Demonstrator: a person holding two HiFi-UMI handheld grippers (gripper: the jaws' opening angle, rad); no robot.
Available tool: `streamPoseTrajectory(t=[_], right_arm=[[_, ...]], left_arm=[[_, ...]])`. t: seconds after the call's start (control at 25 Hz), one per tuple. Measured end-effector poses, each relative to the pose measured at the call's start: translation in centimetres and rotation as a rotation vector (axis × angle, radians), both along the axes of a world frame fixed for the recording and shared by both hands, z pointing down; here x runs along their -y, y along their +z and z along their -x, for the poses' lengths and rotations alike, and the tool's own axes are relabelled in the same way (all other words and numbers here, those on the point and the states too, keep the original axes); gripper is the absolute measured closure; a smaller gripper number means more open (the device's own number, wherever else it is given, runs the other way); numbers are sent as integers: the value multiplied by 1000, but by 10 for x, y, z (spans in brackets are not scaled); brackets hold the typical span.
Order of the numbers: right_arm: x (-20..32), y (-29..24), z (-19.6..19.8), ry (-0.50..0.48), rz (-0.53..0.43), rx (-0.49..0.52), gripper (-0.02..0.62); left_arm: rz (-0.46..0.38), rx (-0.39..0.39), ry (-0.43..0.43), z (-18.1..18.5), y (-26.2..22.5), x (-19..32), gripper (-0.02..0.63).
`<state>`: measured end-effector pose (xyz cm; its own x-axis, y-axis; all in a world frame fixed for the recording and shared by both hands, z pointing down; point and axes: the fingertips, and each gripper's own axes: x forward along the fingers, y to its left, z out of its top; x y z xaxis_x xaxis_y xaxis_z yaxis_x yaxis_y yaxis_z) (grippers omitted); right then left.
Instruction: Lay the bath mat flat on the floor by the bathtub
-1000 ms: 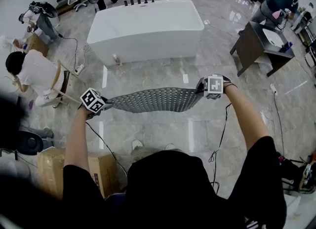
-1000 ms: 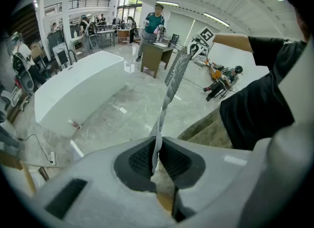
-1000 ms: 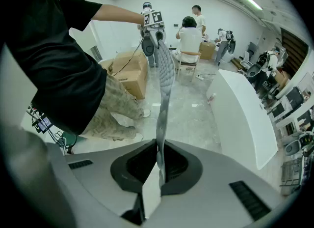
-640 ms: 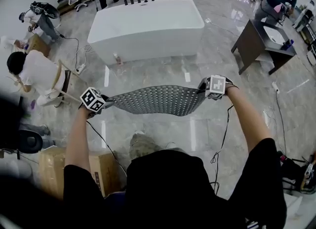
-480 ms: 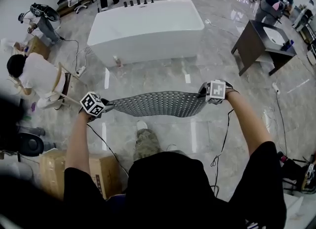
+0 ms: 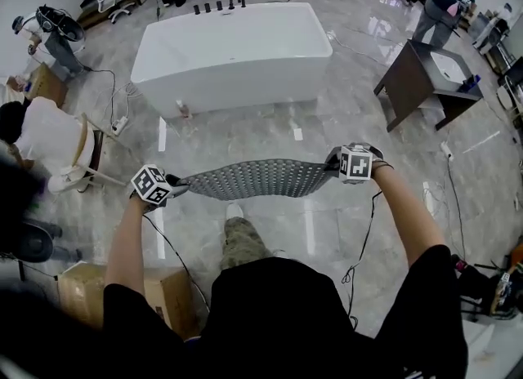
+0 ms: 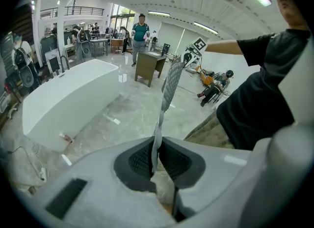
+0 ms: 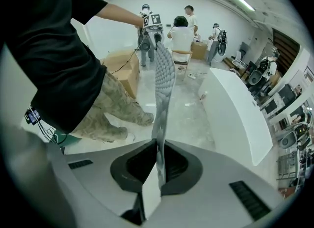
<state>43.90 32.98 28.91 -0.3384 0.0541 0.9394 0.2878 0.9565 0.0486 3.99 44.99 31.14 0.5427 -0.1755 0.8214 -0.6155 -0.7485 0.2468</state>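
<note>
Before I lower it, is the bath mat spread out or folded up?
Spread out: the bath mat hangs stretched as one layer between the left tongs and right tongs.

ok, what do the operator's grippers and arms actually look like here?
The left gripper and right gripper both have light grey moulded bodies with dark, textured fingers. Each carries a white cube printed with black square markers, and a thin black cable hangs from each. The person wears a black short-sleeved shirt.
</note>
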Motion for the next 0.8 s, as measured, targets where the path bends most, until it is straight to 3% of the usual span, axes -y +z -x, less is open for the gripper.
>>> streamPoseTrajectory(t=[0.6,0.8], right_arm=[[92,33,114,20,97,-72,572],[124,25,151,57,93,-82,572]], left_arm=[[26,-38,-4,119,44,100,578],[11,-48,59,151,40,121,578]])
